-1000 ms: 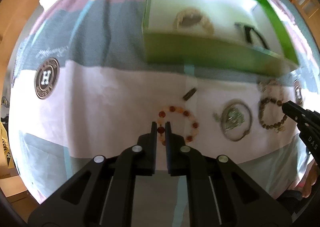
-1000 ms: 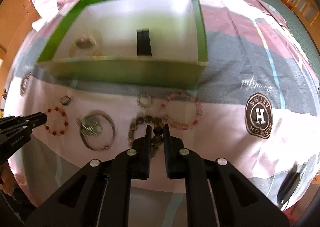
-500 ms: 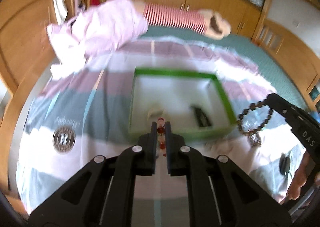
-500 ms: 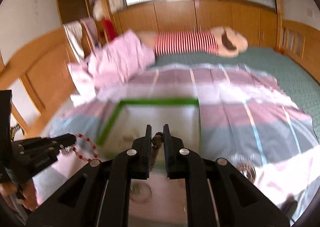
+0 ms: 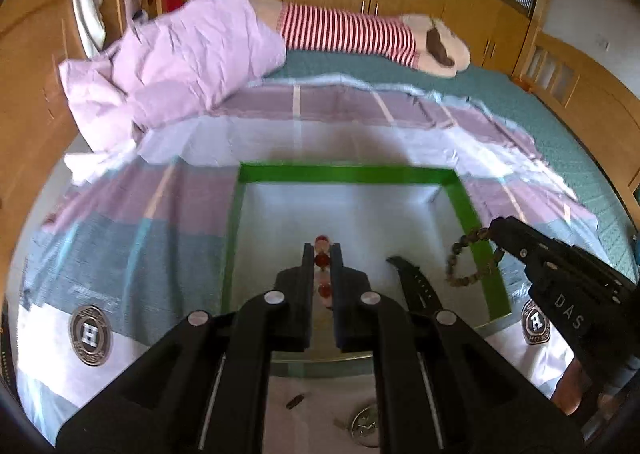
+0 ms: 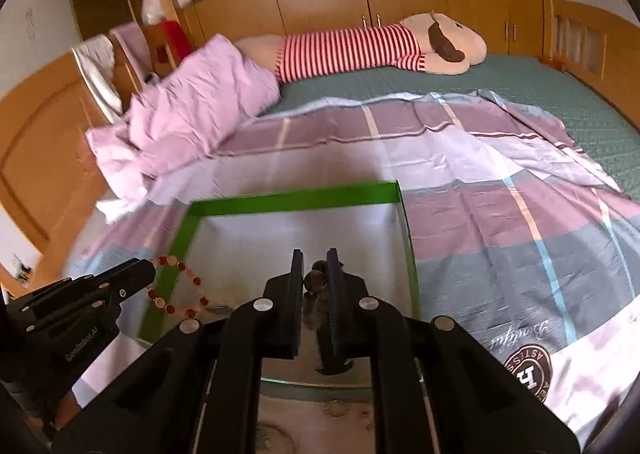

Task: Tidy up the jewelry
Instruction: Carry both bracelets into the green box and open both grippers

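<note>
Left tongs (image 5: 321, 254) clenched on red-and-pale beaded bracelet (image 6: 176, 286), right tongs (image 6: 315, 272) clenched on dark brown beaded bracelet (image 5: 468, 260), both dangling above white-floored green box (image 5: 348, 173): light, limp, likely slippery; best pinched across one bead.

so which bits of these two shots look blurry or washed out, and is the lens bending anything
Left wrist view: the green box has a washed-out white floor, the sheet's near edge is smeared, and the cupboards bow with the fisheye. Right wrist view: the box floor is also pale, the red bracelet is soft, and the plush toy stays fairly sharp.
</note>
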Tool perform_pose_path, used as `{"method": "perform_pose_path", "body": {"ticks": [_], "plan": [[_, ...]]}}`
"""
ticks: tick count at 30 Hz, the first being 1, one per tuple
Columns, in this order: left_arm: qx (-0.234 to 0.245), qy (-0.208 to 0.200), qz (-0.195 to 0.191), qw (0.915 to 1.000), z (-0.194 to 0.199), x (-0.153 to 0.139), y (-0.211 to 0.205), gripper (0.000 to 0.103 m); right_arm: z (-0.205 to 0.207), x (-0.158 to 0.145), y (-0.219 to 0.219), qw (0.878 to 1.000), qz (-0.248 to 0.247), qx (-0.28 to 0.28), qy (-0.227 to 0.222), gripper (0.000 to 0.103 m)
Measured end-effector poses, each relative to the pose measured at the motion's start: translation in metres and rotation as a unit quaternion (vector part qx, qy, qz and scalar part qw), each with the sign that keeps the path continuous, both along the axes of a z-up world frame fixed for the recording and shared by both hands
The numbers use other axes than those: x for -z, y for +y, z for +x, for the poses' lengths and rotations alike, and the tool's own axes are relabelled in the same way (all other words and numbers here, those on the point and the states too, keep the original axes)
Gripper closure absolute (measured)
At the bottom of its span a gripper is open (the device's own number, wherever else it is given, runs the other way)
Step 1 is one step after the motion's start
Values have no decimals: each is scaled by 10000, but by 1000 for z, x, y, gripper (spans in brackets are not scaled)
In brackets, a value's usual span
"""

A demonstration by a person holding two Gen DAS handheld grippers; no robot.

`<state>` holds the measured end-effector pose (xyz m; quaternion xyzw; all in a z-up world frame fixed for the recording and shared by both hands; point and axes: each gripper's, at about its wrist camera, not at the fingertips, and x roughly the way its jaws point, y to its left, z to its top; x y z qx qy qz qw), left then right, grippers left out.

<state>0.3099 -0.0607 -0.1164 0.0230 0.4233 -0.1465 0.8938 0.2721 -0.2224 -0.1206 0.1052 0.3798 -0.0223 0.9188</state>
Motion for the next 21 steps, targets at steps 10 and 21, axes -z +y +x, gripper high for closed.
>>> {"method": "perform_pose_path", "body": {"ticks": [10, 21], "plan": [[31, 378, 173, 9991, 0, 29, -3, 64, -5, 11, 7, 9992, -10, -85, 391, 55], [416, 367, 636, 9964, -75, 11, 4, 54, -66, -8, -28, 9947, -496, 154, 886, 55]]}}
